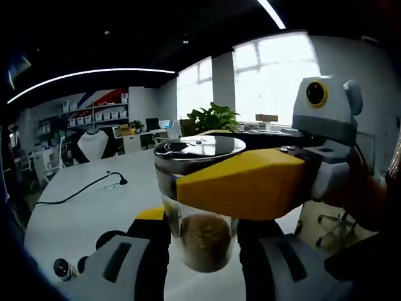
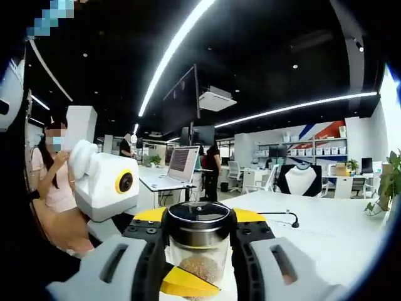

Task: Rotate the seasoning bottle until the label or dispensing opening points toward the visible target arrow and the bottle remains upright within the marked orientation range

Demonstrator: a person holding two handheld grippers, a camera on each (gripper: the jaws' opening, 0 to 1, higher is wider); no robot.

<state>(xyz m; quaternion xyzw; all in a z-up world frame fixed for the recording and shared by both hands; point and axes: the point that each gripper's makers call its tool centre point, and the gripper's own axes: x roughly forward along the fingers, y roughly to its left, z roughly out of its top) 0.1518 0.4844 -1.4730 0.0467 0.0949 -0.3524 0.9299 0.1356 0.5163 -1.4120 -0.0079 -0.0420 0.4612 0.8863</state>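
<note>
**Both grippers on the seasoning bottle above the white table**

In the left gripper view, the seasoning bottle (image 1: 200, 213) stands upright at the centre of the frame, a clear glass jar with brown granules in its lower part and a dark glossy lid (image 1: 199, 149). The left gripper (image 1: 202, 254) rises from the bottom edge with its two grey-and-black jaws pressed against the glass on either side, low on the body. The right gripper (image 1: 241, 182) enters from the right side; one yellow jaw lies across the front of the bottle just under the lid and a black jaw runs behind the lid, so the bottle's neck sits between them. A white table (image 1: 88, 207) spreads across the lower left, carrying a black cable (image 1: 81, 189). A green plant (image 1: 213, 118) stands before bright windows at upper centre.

In the right gripper view, the same bottle (image 2: 199, 254) sits at lower centre, seen from the opposite side, and the right gripper (image 2: 199, 235) has its jaws closed narrowly on the lid and neck. The yellow jaw tip of the left gripper (image 2: 187, 283) shows at the bottom edge against the glass. Behind, a laptop (image 2: 179, 164) stands open on a desk at left of centre, and several people stand in the office.
</note>
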